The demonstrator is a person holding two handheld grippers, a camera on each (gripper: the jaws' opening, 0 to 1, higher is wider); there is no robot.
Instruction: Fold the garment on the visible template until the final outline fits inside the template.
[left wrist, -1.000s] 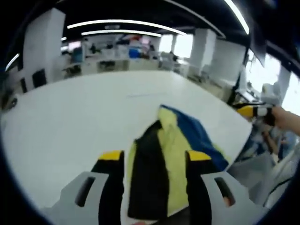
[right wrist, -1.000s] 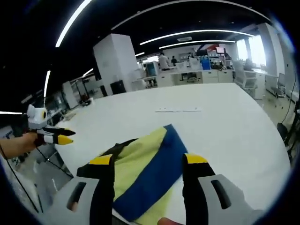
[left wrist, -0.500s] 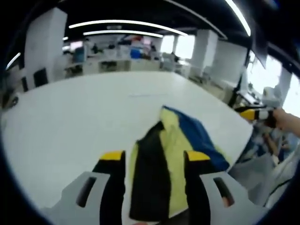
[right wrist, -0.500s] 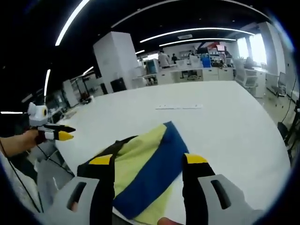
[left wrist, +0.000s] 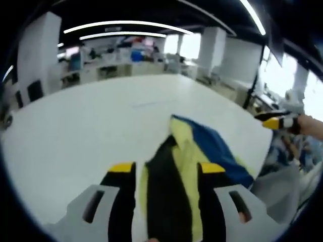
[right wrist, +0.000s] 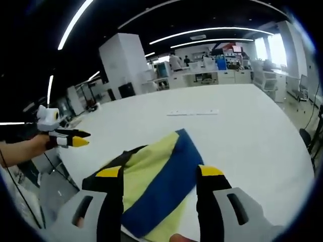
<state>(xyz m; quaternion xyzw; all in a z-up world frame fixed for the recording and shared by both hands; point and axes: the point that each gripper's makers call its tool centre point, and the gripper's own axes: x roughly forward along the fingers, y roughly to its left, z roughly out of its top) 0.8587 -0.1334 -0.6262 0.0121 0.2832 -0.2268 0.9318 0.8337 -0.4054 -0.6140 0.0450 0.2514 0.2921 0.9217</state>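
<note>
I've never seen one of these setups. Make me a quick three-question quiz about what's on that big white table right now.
1. True or false: the garment lies on the white table.
2. Which colours does the garment show? A) red and green B) yellow, blue and black C) all white
3. Fill in: the left claw, seen in the right gripper view, is held in a person's ____.

Key: 1 true; 2 B; 3 hand.
</note>
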